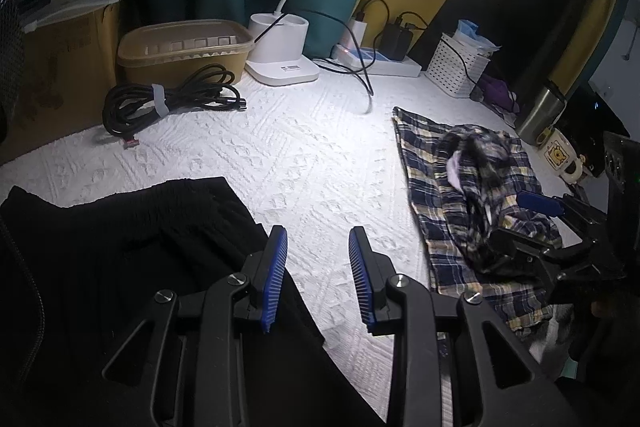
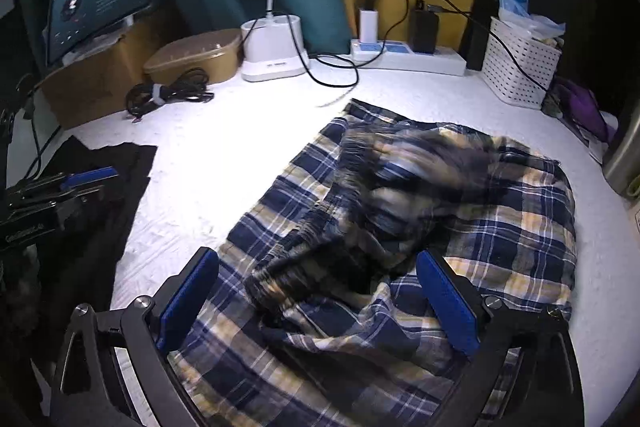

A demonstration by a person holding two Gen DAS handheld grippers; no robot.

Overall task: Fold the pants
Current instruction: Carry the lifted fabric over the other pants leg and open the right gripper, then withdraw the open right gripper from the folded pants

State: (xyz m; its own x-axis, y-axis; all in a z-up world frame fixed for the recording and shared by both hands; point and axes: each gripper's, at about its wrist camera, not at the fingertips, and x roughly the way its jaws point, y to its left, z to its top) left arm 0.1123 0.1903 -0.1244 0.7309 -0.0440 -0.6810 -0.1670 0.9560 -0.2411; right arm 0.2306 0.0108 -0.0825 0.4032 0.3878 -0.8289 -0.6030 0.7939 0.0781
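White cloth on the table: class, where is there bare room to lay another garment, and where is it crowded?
The widest bare patch lies between the black garment and the plaid pants, reaching back to the coiled cable. The back edge is crowded: tub, lamp base, power strip, basket.

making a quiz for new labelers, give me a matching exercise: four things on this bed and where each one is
1 plaid pants
2 black garment
3 coiled black cable
4 white perforated basket

a in front of the tan lidded box
b under the open right gripper
c far right, beside the power strip
d beside the left gripper, at the left

Pairs: 1-b, 2-d, 3-a, 4-c
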